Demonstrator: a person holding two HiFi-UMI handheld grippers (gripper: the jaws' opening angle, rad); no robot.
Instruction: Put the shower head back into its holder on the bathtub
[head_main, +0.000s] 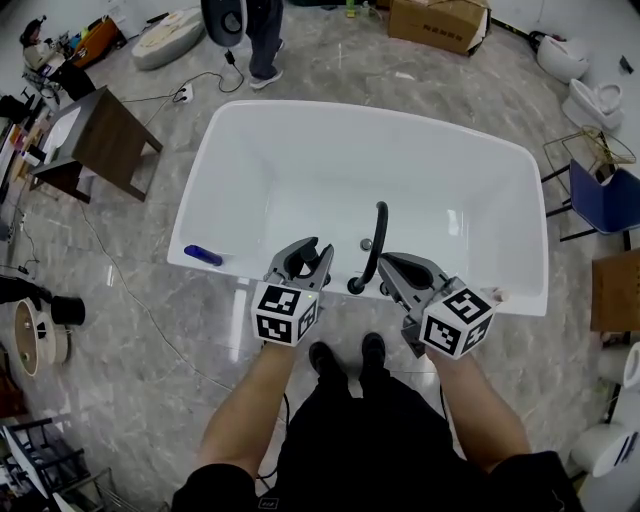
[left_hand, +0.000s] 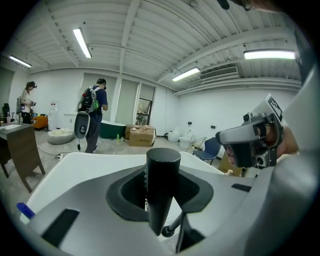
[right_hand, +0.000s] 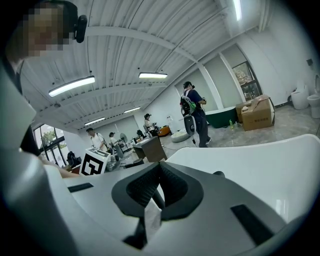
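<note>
A white bathtub (head_main: 200, 190) lies in front of me, and both grippers hang over its near rim. My left gripper (head_main: 308, 256) is shut on the shower head (left_hand: 162, 182), a black cylinder that stands upright between the pads with its flat end up. A thin black rod with a ball end (left_hand: 168, 230) shows just under it. A black curved pipe (head_main: 376, 240) rises from the near rim and arcs over the tub. My right gripper (head_main: 390, 265) sits just right of that pipe; its pads (right_hand: 145, 187) meet with only a thin slit below. The holder itself I cannot make out.
A blue object (head_main: 203, 256) lies on the tub's near left rim. A small round fitting (head_main: 365, 243) sits beside the pipe. A wooden table (head_main: 105, 140) stands left of the tub, a blue chair (head_main: 605, 200) to its right. A person (head_main: 262, 40) stands beyond the tub.
</note>
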